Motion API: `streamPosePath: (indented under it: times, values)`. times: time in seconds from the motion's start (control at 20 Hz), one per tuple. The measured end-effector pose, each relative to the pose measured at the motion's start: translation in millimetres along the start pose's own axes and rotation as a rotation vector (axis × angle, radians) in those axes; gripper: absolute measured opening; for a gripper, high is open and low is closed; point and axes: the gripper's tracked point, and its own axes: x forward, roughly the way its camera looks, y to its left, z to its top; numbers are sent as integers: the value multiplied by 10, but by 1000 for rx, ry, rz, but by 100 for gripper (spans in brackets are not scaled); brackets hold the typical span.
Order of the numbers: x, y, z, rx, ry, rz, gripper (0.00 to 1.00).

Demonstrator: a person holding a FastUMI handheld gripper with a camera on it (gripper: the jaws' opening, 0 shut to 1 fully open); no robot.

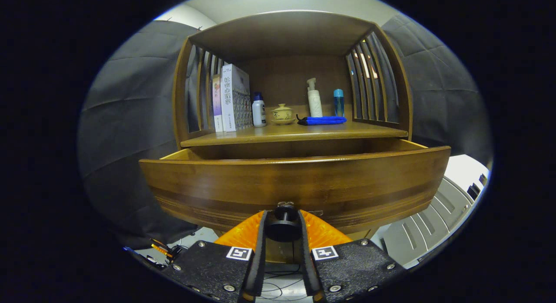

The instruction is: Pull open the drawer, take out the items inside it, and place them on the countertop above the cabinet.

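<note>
A wooden cabinet's drawer [295,186] stands pulled out toward me, its curved front wide across the view. Its round dark knob [283,222] sits between my two fingers, and my gripper [283,227] is shut on it. The drawer's inside is hidden behind its front panel. Above the drawer lies the wooden countertop [373,130], under a roofed shelf with slatted sides.
On the countertop stand books [232,99], a small white bottle with a blue cap [259,110], a lidded tea bowl [282,114], a white pump bottle [314,99], a blue bottle [339,102] and a folded blue cloth [323,120]. Black cloth walls flank the cabinet. Cables lie on the floor below.
</note>
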Motion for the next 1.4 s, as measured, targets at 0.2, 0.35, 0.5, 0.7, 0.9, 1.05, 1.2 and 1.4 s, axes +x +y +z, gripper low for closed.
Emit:
streamPosePath:
  times: [0.2, 0.35, 0.5, 0.7, 0.9, 1.05, 1.2, 1.4]
  values:
    - [-209, 45, -139, -18, 2, 5, 35]
    - [-321, 88, -167, -27, -4, 18, 34]
    - [-383, 125, -196, -26, -2, 29, 35]
    - [-412, 150, -215, -56, -8, 40, 35]
    - [-422, 150, -222, -80, -27, 52, 38]
    - [-464, 193, -70, -137, -91, 71, 47]
    - [-554, 246, 170, -148, -175, 102, 66]
    - [-641, 285, 372, -122, -216, 136, 93]
